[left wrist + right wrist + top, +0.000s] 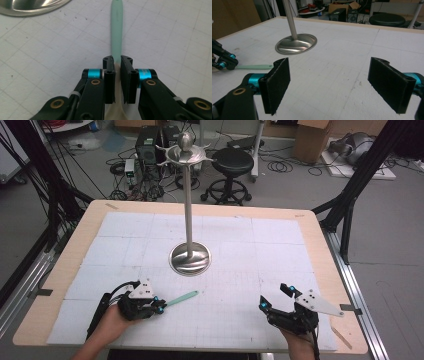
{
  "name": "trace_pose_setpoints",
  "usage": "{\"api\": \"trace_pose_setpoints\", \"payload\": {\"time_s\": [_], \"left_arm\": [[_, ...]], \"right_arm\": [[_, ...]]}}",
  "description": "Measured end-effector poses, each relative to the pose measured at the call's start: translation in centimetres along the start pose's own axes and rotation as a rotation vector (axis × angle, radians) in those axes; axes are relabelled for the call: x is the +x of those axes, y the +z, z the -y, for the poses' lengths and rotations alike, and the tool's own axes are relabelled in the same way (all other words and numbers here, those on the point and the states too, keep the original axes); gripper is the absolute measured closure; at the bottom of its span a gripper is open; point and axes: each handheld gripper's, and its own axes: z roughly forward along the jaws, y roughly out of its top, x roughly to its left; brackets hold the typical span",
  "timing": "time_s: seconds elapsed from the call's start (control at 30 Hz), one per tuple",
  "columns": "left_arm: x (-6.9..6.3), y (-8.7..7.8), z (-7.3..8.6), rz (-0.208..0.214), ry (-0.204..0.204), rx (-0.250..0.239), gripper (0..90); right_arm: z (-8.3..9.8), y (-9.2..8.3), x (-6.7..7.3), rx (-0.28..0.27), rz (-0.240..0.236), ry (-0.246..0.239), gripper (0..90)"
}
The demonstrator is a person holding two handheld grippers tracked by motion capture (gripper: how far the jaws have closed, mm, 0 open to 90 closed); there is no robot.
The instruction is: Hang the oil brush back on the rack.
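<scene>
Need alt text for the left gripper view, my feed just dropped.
The left tongs are shut on a mint-green spoon with a cream-coloured end, its handle running straight away from the camera over the white gridded table cover. The rim of a shiny metal stand base shows at top left.

We see left gripper point(161, 306) low at near-left of table point(320, 245), jaws closed on near end of mint-green spoon point(182, 297). Handle runs up and right across white gridded mat point(260, 255). Right gripper point(275, 297) near-right, jaws wide apart, nothing between them, well apart from spoon. Tall steel stand point(190, 210) upright mid-table, round base point(190, 258) on mat just beyond spoon tip, not touching. Black stool point(233, 162) on floor behind table.
</scene>
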Motion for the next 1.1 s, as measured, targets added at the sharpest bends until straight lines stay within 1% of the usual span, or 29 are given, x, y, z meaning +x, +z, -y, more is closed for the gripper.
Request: {"api": "trace_pose_setpoints", "payload": {"time_s": [0.07,0.1,0.13,0.2,0.23,0.33,0.37,0.4,0.43,0.47,0.5,0.53,0.57,0.67,0.73,0.77,0.8,0.83,0.87,0.9,0.93,0.97,1.0,1.03,1.07,1.1], "left_arm": [[0.1,-0.3,-0.1,0.012,-0.017,-0.025,82.1],[0.2,-0.5,-0.1,0.021,-0.024,-0.042,82.1],[0.2,-0.7,-0.2,0.027,-0.04,-0.061,82.1],[0.3,-1.1,-0.2,0.039,-0.056,-0.094,82.1],[0.3,-1.3,-0.2,0.039,-0.064,-0.112,82.1],[0.2,-2.1,-0.3,0.043,-0.083,-0.194,82.0],[0.0,-2.6,-0.4,0.052,-0.1,-0.255,82.0],[0.0,-2.6,-0.4,0.052,-0.1,-0.255,82.0],[-0.1,-3.0,-0.5,0.066,-0.107,-0.302,82.0],[-0.1,-3.0,-0.5,0.066,-0.107,-0.302,82.0],[-0.1,-3.3,-0.6,0.071,-0.114,-0.331,82.0],[-0.2,-3.5,-0.6,0.066,-0.126,-0.355,82.0],[-0.3,-3.7,-0.6,0.067,-0.129,-0.372,82.0],[-0.4,-4.1,-0.7,0.067,-0.123,-0.4,82.0],[-0.5,-4.4,-0.8,0.072,-0.125,-0.43,82.0],[-0.6,-4.7,-0.8,0.075,-0.125,-0.448,82.0],[-0.7,-4.8,-0.8,0.076,-0.127,-0.46,82.0],[-0.9,-5.1,-0.9,0.078,-0.119,-0.483,82.0],[-1.1,-5.2,-1.0,0.08,-0.114,-0.489,82.0],[-1.1,-5.2,-1.0,0.08,-0.114,-0.489,81.9],[-1.2,-5.3,-1.1,0.085,-0.111,-0.505,81.9],[-1.5,-5.6,-1.3,0.096,-0.109,-0.527,82.0],[-1.5,-5.6,-1.3,0.096,-0.109,-0.527,81.9],[-1.6,-5.7,-1.4,0.103,-0.108,-0.546,81.9],[-1.7,-5.8,-1.6,0.116,-0.11,-0.562,82.0],[-1.8,-5.9,-1.7,0.13,-0.109,-0.573,81.9]], "right_arm": [[0.0,0.0,0.0,0.002,0.0,0.007,17.0],[0.0,-0.1,-0.1,-0.001,0.001,0.003,17.0],[0.0,-0.1,-0.1,-0.001,0.001,0.003,17.0],[0.0,-0.1,-0.1,-0.002,0.001,0.006,17.0],[0.0,-0.1,0.0,-0.003,0.0,0.006,17.0],[0.0,0.0,0.0,-0.002,-0.01,0.01,17.0],[-0.1,0.2,0.1,-0.003,-0.022,0.011,17.5],[-0.1,0.2,0.1,-0.003,-0.022,0.011,17.5],[-0.2,0.4,0.3,-0.011,-0.062,0.013,18.9],[-0.2,0.4,0.3,-0.011,-0.062,0.013,18.9],[-0.3,0.4,0.4,-0.014,-0.068,0.014,18.9],[-0.4,0.6,0.6,-0.02,-0.084,0.004,19.2],[-0.5,0.8,0.8,-0.016,-0.101,0.008,19.9],[-0.8,1.3,1.4,-0.017,-0.14,0.001,20.7],[-1.1,1.6,1.8,-0.029,-0.173,-0.01,20.8],[-1.4,2.0,2.3,-0.038,-0.216,-0.011,21.4],[-1.4,2.0,2.3,-0.038,-0.216,-0.011,21.4],[-1.8,2.4,2.9,-0.047,-0.256,-0.018,22.1],[-2.0,2.5,3.1,-0.045,-0.271,-0.016,22.5],[-2.2,2.7,3.4,-0.048,-0.297,-0.021,23.5],[-2.2,2.7,3.4,-0.048,-0.297,-0.021,23.5],[-2.7,3.1,4.1,-0.046,-0.346,-0.033,25.6],[-2.9,3.3,4.4,-0.043,-0.363,-0.038,26.3],[-2.9,3.3,4.4,-0.043,-0.363,-0.038,26.3],[-3.2,3.6,4.8,-0.043,-0.386,-0.047,27.8],[-3.4,3.9,5.2,-0.041,-0.4,-0.051,29.1]]}}
